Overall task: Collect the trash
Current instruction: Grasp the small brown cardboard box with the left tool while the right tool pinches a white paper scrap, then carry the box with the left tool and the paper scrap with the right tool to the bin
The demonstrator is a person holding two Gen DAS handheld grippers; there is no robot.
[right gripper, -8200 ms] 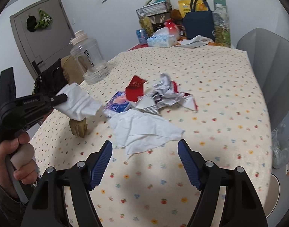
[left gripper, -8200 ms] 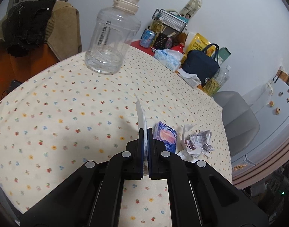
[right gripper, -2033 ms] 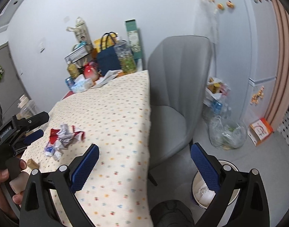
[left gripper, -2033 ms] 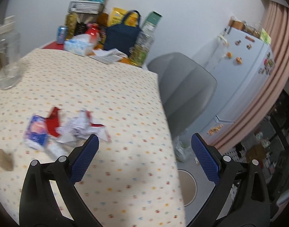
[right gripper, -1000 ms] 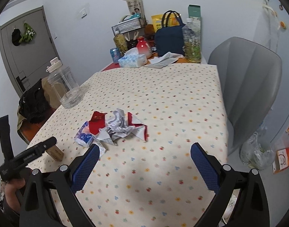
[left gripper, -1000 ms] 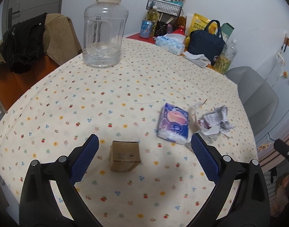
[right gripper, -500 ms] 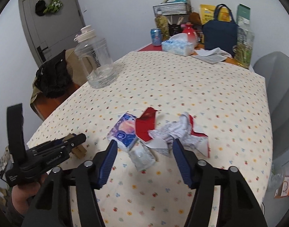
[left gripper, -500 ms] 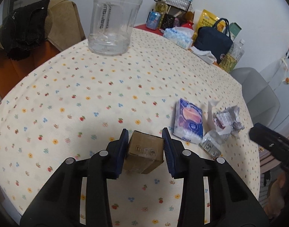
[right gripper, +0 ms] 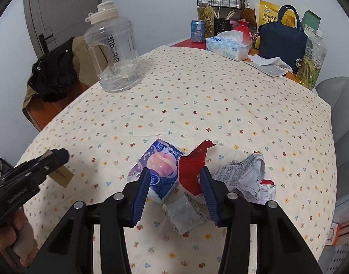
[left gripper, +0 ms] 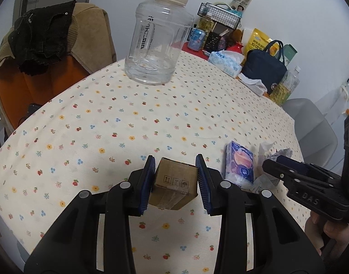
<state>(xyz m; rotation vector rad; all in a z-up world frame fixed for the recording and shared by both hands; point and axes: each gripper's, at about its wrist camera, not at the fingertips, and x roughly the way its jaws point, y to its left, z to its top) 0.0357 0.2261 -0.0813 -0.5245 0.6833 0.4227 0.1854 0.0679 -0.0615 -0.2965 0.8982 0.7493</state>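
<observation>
Clamping the box (left gripper: 174,186), the left gripper (left gripper: 175,183) is risking a tilt slip, while the right gripper (right gripper: 174,188), closing over wrappers (right gripper: 192,171) at twelve o'clock, is risking scattering them.

Your left gripper (left gripper: 175,178) angles down toward the table, its two blue pads pressed against the sides of a small cardboard box (left gripper: 174,186); your left hand (right gripper: 13,239) wraps the handle at the lower left of the right wrist view; your right gripper (right gripper: 174,185) also tilts downward, its jaws closing, with a red torn wrapper (right gripper: 192,169) between the pads; your right hand (left gripper: 329,230) grips its handle at the far right of the left wrist view.
</observation>
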